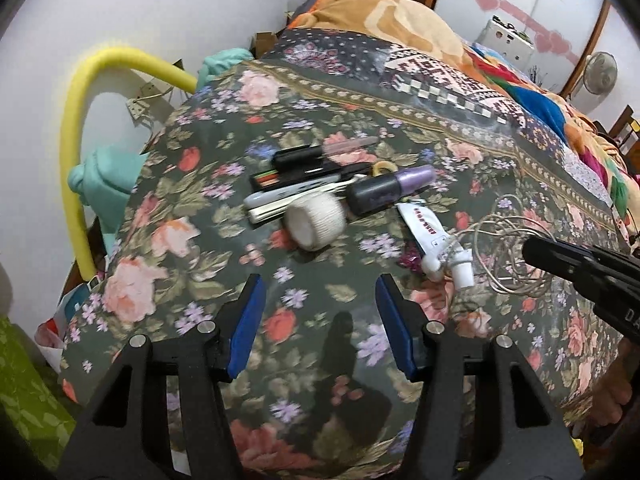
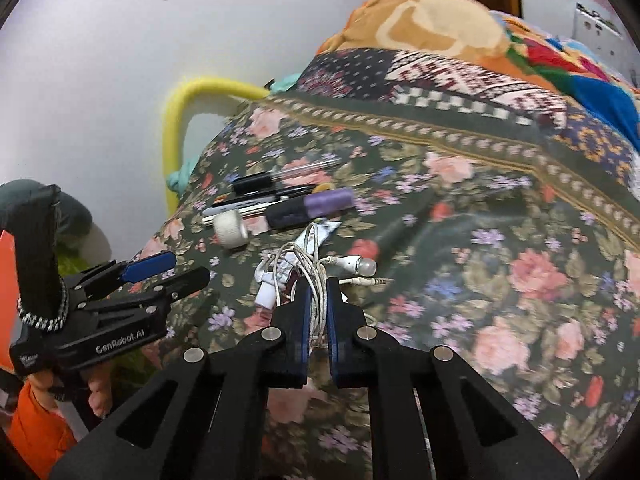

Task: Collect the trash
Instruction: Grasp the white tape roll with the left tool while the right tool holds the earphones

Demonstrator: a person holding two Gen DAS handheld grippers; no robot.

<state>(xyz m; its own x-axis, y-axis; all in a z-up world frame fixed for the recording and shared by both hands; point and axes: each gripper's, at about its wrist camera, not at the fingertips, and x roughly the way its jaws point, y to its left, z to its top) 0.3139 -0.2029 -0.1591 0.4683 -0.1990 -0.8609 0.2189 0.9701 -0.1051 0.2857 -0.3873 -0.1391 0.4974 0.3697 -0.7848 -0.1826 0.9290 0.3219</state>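
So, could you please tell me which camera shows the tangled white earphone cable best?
The right wrist view: the tangled white earphone cable is central, pinched in the shut right gripper. The left wrist view shows it blurred near the frame's right side.

Black two-finger grippers showing blue pads, person wearing orange.
Left gripper (image 2: 160, 270) carrying white "GenRobot.AI" lettering, silver screws (image 2: 270, 334) sitting at finger pivots, orange sleeve (image 2: 34, 436) covering the arm, black-white cord (image 2: 42, 320) looping its handle.
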